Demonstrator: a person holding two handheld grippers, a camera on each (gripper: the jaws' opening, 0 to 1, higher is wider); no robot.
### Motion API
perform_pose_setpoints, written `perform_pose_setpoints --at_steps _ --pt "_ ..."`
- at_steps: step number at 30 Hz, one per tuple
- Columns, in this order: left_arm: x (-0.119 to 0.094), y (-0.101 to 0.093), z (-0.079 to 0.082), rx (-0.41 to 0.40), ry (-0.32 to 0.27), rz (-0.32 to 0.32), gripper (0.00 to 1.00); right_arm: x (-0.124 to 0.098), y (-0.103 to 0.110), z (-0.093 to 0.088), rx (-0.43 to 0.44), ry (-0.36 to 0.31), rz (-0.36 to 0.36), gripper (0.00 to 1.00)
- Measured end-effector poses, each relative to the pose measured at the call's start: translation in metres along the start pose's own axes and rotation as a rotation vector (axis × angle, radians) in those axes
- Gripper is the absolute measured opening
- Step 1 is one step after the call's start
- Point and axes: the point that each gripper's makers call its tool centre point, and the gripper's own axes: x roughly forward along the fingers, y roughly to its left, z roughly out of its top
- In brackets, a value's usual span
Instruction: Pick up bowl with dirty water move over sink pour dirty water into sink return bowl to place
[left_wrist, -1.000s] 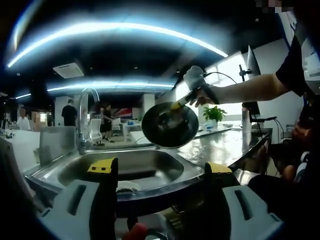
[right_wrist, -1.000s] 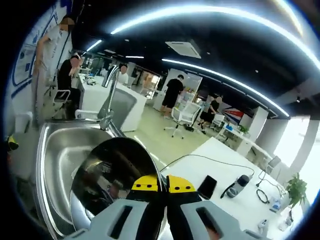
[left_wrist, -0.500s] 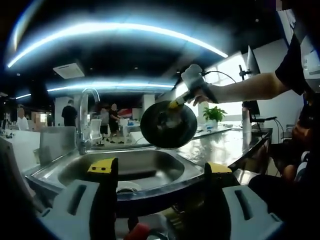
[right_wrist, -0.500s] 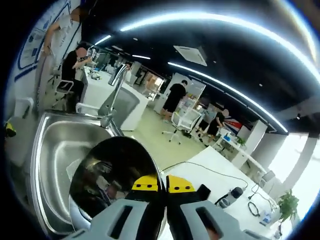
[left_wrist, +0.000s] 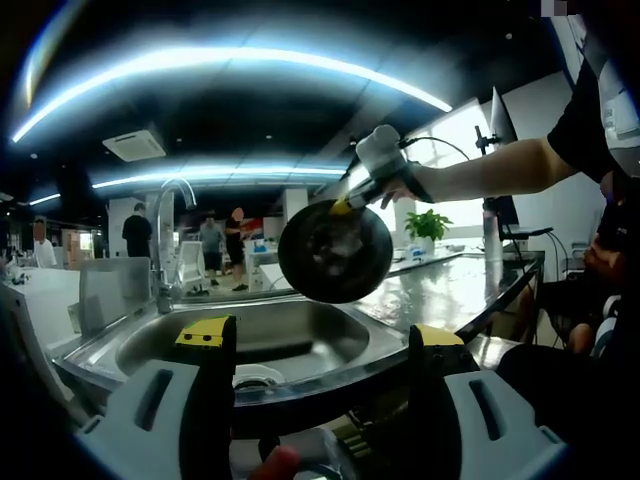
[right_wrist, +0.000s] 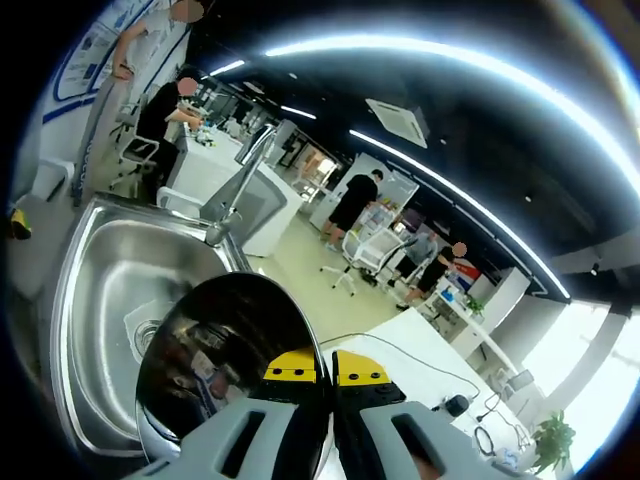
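Office space with ceiling light strips and desks forms the background; several people stand or sit beyond the sink (left_wrist: 300, 345). In the left gripper view, the sink is a steel basin set in a steel counter (left_wrist: 470, 285), with a curved faucet (left_wrist: 168, 235) at its far left edge and a drain (left_wrist: 258, 377) at the basin floor. The left gripper (left_wrist: 318, 345) sits at the near edge of the sink, its jaws spread wide apart with nothing between them. The bowl (left_wrist: 335, 251) hangs above the right part of the sink, tipped so its opening faces the camera. The right gripper (left_wrist: 352, 198) holds the bowl at its upper rim, jaws clamped together on the rim. In the right gripper view, the right gripper (right_wrist: 316, 368) pinches the rim of the bowl (right_wrist: 225, 355), and the sink (right_wrist: 95, 300) lies below and beyond the bowl, faucet (right_wrist: 238, 185) at its far side.
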Motion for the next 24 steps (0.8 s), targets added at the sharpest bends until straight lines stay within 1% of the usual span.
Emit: perform_pose_setpoints --at_steps 6,12,17,24 --pt "0.000 0.001 0.001 0.001 -0.003 0.001 0.70 0.000 0.001 0.005 -0.026 -0.010 -0.003 0.00" --pt "0.004 -0.005 0.004 0.008 -0.004 -0.017 0.70 0.000 0.003 0.008 -0.060 -0.019 -0.011 0.00" --pt "0.003 -0.005 0.004 0.009 -0.003 -0.015 0.70 -0.002 0.003 0.009 -0.086 -0.023 -0.028 0.00" --pt "0.000 -0.004 0.001 0.006 0.002 -0.011 0.70 -0.002 0.005 0.013 -0.160 -0.034 -0.047 0.00"
